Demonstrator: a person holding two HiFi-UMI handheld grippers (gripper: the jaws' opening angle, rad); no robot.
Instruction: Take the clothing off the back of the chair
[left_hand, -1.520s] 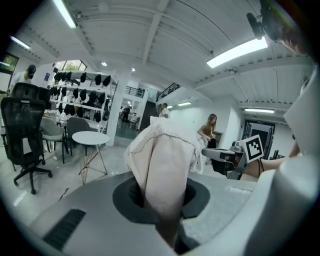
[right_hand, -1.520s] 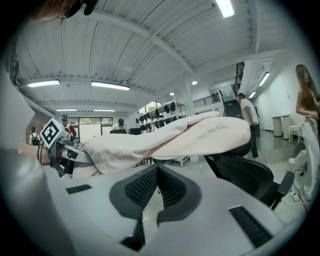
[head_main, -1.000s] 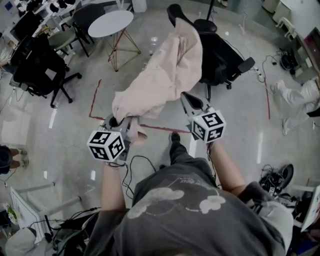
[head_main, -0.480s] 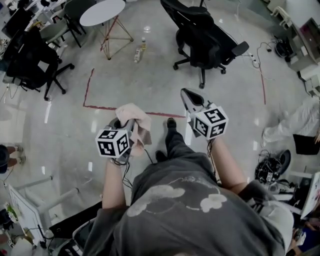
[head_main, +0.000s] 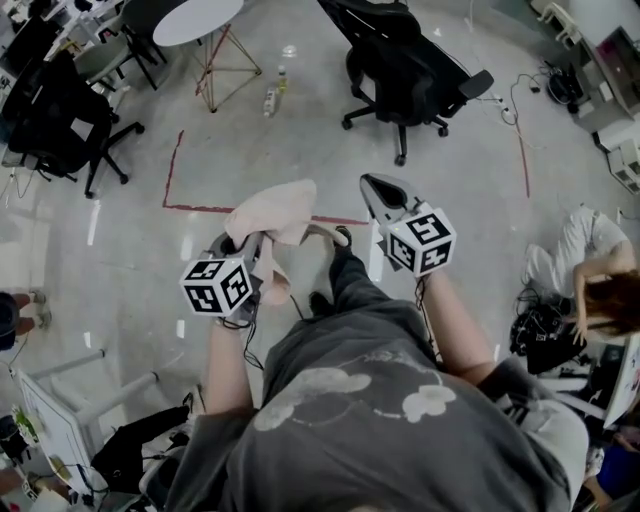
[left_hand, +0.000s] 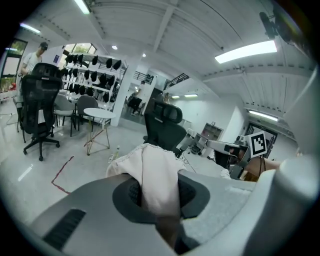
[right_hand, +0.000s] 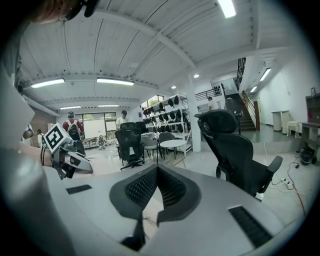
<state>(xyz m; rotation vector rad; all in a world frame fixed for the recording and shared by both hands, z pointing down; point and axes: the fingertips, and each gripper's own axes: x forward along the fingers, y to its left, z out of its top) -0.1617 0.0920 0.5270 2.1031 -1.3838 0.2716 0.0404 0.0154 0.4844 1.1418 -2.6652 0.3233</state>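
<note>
The pale pink clothing (head_main: 275, 212) hangs bunched from my left gripper (head_main: 250, 243), clear of the chair. In the left gripper view the cloth (left_hand: 152, 172) is pinched between the pads, and that gripper (left_hand: 159, 189) is shut on it. The black office chair (head_main: 400, 65) stands ahead with its back bare; it also shows in the left gripper view (left_hand: 165, 127) and close on the right in the right gripper view (right_hand: 235, 145). My right gripper (head_main: 372, 183) is beside the cloth, apart from it. Its jaws (right_hand: 157, 167) meet at the tips with nothing in them.
A round white table (head_main: 195, 18) and a second black chair (head_main: 55, 115) stand at the far left. Red tape (head_main: 175, 165) marks the floor and a bottle (head_main: 270, 100) lies near the table. A person (head_main: 590, 270) crouches at the right by cables (head_main: 540, 330).
The clothing stretched from the chair's back to my left gripper; now it is off the chair and bunched at that gripper. Both grippers have drawn back from the chair.
</note>
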